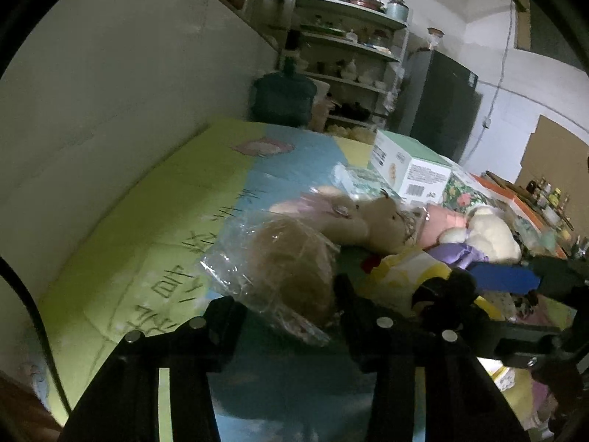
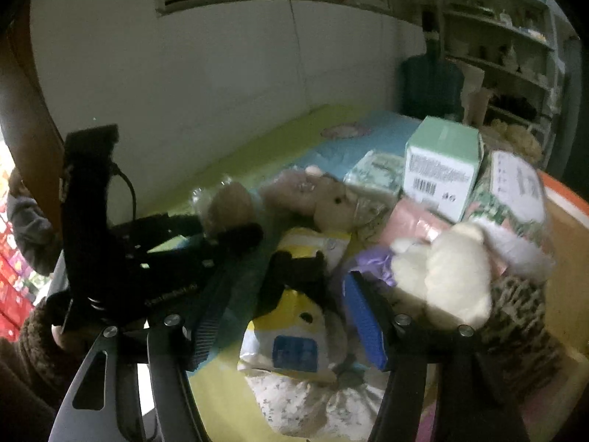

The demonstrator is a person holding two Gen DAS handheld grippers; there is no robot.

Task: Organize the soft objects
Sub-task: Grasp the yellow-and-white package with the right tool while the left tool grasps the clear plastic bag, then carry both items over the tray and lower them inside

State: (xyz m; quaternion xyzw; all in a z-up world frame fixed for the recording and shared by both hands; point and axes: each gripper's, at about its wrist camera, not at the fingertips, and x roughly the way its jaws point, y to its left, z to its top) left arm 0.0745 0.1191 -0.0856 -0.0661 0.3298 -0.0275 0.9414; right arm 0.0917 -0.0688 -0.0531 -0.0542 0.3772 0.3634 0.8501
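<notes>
Left hand-held gripper (image 1: 287, 313) pinching bagged brown plush (image 1: 291, 276); slick wrap risking slip. Right hand-held gripper (image 2: 283, 316) spreading over yellow pouch (image 2: 294, 342), crowding cream bear (image 2: 452, 272).

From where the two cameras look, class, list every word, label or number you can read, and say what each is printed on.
None can be quoted with certainty.
Mat: large handwritten characters, blurred.
Green and white box: barcode and lines of small print, too small to read.
Flowered packet: white label, blurred.
Yellow and white pack: blue patch with marks, blurred.
Left tool: pale lettering on its body, unreadable.
</notes>
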